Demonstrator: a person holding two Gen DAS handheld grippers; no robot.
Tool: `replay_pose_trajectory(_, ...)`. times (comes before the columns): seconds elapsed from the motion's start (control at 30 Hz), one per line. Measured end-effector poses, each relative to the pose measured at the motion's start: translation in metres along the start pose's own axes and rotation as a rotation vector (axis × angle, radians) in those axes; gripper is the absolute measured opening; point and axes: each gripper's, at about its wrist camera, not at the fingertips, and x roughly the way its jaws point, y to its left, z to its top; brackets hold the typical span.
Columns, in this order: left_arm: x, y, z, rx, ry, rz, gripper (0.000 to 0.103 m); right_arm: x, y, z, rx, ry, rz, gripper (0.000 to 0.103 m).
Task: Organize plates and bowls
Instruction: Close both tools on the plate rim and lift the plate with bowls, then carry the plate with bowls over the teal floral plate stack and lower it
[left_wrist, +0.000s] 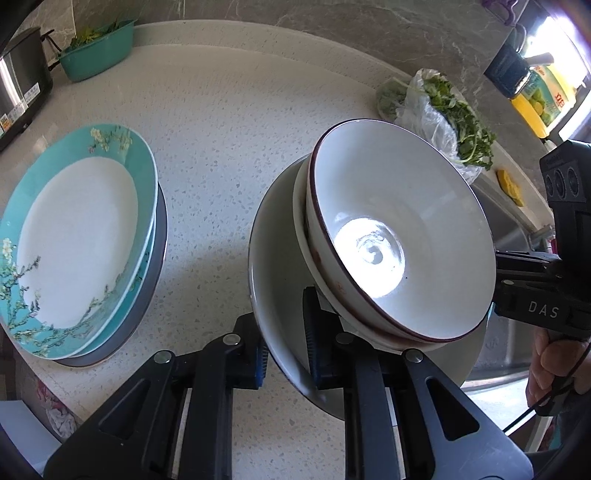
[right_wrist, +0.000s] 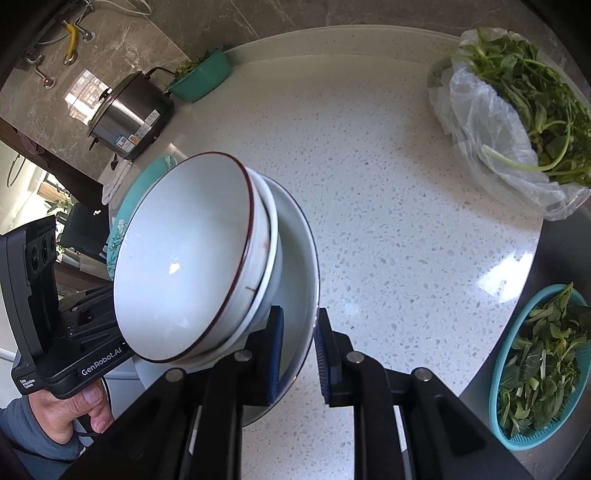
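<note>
I hold the wide plate (left_wrist: 275, 295) clamped at opposite rims by left gripper (left_wrist: 286, 354) and right gripper (right_wrist: 299, 350); stacked floral plates (left_wrist: 74, 236) lie at nine o'clock, nearer my left.

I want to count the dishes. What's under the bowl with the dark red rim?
The red-rimmed bowl sits nested in another white bowl, and both rest on a large white plate. Only the lower bowl's edge shows; its inside is covered.
</note>
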Motion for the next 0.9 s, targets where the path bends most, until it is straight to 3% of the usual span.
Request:
replay_pose_trajectory(0.3,-0.047,-0.007,0.011,0.015,-0.033,-0.015,0.014,-0.038,0.019,0.007,-0.010,-0.041,-0.008,0.019)
replay_pose_trajectory(0.5,-0.084,0.008,0.016,0.010,-0.055,-0.009,0.014,-0.052,0.048,0.018,-0.048,-0.057,-0.010,0.019)
replay_pose_trajectory(0.9,-0.166,0.094,0.024,-0.054,-0.107,0.064,0.014,-0.039,0.144,0.060,-0.167,-0.065,0.036,0.019)
